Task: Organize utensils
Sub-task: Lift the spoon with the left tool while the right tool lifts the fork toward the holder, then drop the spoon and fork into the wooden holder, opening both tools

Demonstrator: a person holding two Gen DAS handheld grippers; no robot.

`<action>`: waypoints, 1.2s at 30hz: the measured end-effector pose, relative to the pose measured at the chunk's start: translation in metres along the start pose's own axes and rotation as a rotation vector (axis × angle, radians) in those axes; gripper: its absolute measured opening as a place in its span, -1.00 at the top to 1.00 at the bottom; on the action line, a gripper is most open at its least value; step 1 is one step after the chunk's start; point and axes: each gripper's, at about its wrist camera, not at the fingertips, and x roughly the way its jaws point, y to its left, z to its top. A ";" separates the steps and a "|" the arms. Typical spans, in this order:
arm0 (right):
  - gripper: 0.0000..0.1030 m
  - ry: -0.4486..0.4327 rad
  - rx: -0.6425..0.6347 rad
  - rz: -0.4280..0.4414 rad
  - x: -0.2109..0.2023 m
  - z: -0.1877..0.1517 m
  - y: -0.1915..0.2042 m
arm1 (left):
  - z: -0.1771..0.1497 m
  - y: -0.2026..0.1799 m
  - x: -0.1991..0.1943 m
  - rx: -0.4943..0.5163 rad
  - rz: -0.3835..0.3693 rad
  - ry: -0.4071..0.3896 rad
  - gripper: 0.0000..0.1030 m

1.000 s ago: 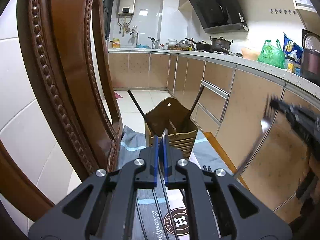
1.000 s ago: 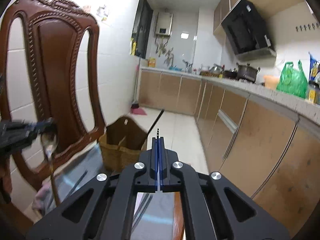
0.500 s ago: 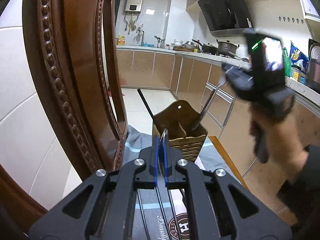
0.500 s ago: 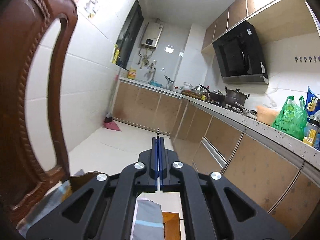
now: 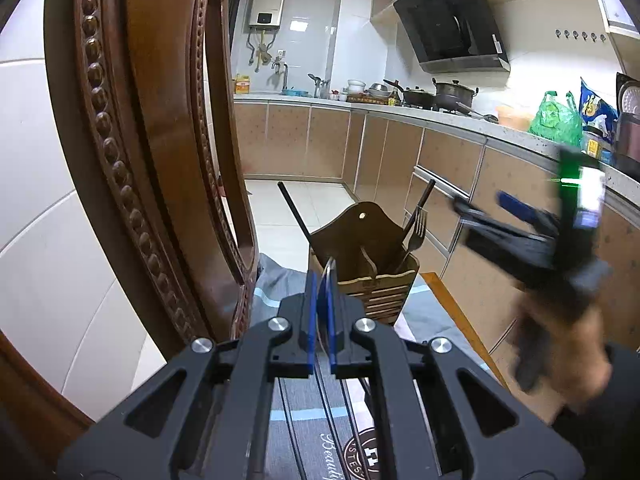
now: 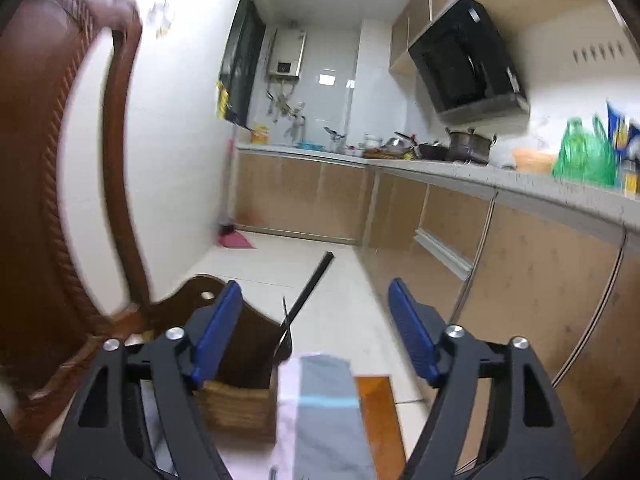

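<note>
One fork (image 5: 417,227) stands tines-up in the holder (image 5: 370,276) (right hand-held gripper (image 6: 316,320) released, left (image 5: 320,312) grasping a spoon (image 5: 325,280)).

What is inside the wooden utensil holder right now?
The wooden utensil holder holds a fork, tines up, and two dark chopsticks leaning outward. Their lower ends and the compartment floors are hidden by its walls.

metal fork (image 5: 417,229) tines-up, leaning in right compartment of brown wooden utensil holder (image 5: 366,264) beside dark chopsticks (image 5: 425,199)
</note>
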 end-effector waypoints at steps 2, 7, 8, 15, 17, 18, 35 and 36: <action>-0.78 0.103 0.091 0.068 -0.026 -0.014 -0.017 | -0.001 -0.001 0.001 -0.002 -0.001 0.001 0.92; -0.88 0.209 0.199 0.058 -0.089 -0.067 -0.040 | -0.005 -0.005 0.002 -0.012 0.000 0.018 0.92; -0.88 0.210 0.212 0.050 -0.096 -0.074 -0.043 | -0.006 -0.007 0.001 -0.007 0.004 0.022 0.92; -0.89 0.174 0.142 0.063 -0.114 -0.082 -0.052 | -0.013 -0.030 -0.015 0.044 0.009 0.019 0.91; -0.89 0.193 0.185 0.076 -0.111 -0.082 -0.063 | -0.012 -0.032 -0.018 0.058 0.039 0.005 0.92; -0.89 0.191 0.205 0.079 -0.109 -0.081 -0.068 | -0.009 -0.031 -0.019 0.056 0.061 -0.009 0.92; -0.89 0.184 0.321 0.132 -0.092 -0.078 -0.082 | 0.106 -0.026 0.072 -0.028 0.263 -0.209 0.92; -0.89 0.187 0.321 0.137 -0.090 -0.078 -0.081 | 0.107 -0.024 0.080 -0.029 0.273 -0.214 0.91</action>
